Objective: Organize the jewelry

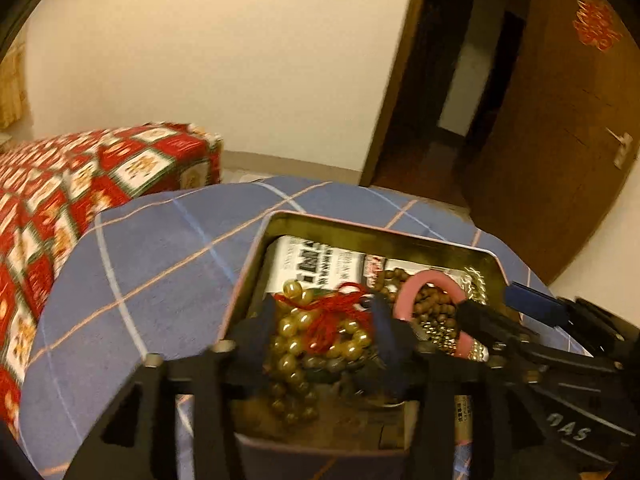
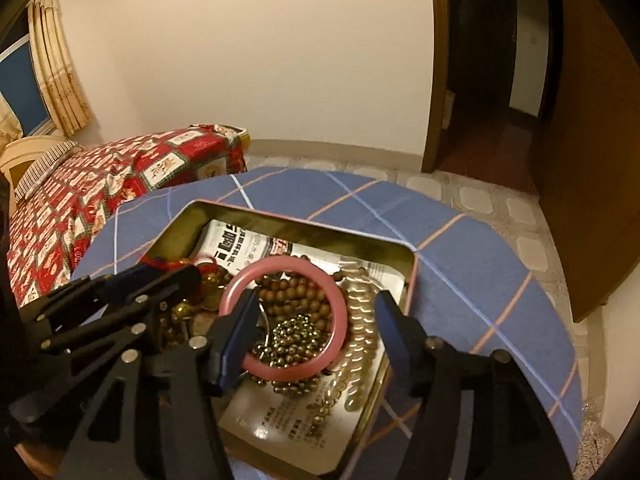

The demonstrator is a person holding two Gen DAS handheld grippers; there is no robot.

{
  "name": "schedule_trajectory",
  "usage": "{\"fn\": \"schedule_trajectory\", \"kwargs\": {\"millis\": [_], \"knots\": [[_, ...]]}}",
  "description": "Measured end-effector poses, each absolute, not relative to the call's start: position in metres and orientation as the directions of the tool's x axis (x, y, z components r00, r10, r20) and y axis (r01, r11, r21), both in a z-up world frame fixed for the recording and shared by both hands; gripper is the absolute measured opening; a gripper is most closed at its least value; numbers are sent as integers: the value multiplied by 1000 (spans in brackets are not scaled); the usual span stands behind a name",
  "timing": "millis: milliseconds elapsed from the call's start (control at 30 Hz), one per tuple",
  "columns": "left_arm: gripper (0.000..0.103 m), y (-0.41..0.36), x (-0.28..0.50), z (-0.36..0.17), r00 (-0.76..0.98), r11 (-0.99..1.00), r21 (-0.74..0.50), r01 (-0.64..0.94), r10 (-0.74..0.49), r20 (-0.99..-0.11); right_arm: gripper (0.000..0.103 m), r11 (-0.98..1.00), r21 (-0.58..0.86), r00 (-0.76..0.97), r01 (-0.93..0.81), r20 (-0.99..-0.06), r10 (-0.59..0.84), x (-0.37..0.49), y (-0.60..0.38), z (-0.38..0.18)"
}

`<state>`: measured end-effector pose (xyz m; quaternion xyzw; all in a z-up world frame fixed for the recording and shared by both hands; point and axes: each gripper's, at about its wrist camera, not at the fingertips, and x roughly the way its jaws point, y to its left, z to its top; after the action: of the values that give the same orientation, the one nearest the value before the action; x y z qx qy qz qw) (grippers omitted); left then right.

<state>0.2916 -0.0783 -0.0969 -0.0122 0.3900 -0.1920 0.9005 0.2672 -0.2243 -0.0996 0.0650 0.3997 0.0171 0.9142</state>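
Observation:
A gold metal tin sits on a round table with a blue plaid cloth. It holds jewelry on printed paper. My left gripper is shut on a yellow bead bracelet with a red tassel, at the tin's near left. My right gripper is open, its fingers either side of a pink bangle. Inside the bangle lie brown wooden beads and small gold beads. A clear bead strand lies at its right.
A bed with a red patterned cover stands to the left. An open wooden door and a dark doorway are at the right. The tiled floor lies beyond the table edge.

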Motion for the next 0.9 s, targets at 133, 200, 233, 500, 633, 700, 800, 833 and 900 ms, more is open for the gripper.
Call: {"fn": "schedule_trajectory", "kwargs": {"millis": [133, 200, 233, 500, 633, 700, 800, 833, 900], "knots": [[71, -67, 279, -87, 645, 931, -191, 313, -355, -677, 76, 985, 166, 694, 43, -714, 90, 256, -230, -90], [71, -68, 272, -83, 658, 935, -163, 313, -338, -673, 76, 986, 161, 703, 44, -706, 84, 251, -228, -87], [71, -69, 269, -81, 665, 938, -150, 312, -328, -671, 76, 987, 157, 704, 45, -706, 80, 248, -227, -85], [72, -55, 234, -77, 699, 952, -130, 277, -292, -653, 83, 985, 156, 709, 70, -702, 60, 225, -218, -82], [72, -46, 212, -81, 687, 956, -152, 251, -287, -668, 89, 987, 140, 724, 82, -689, 38, 206, -213, -82], [72, -41, 200, -81, 691, 958, -155, 240, -281, -666, 91, 987, 136, 729, 86, -684, 30, 195, -211, -81], [72, -36, 179, -77, 703, 961, -159, 225, -273, -656, 92, 987, 127, 740, 103, -672, 9, 176, -208, -79], [72, -34, 172, -76, 708, 963, -155, 220, -267, -654, 92, 986, 126, 743, 108, -669, 4, 171, -208, -78], [72, -30, 160, -72, 722, 969, -138, 204, -245, -647, 94, 985, 129, 752, 115, -659, -2, 159, -206, -75]]}}
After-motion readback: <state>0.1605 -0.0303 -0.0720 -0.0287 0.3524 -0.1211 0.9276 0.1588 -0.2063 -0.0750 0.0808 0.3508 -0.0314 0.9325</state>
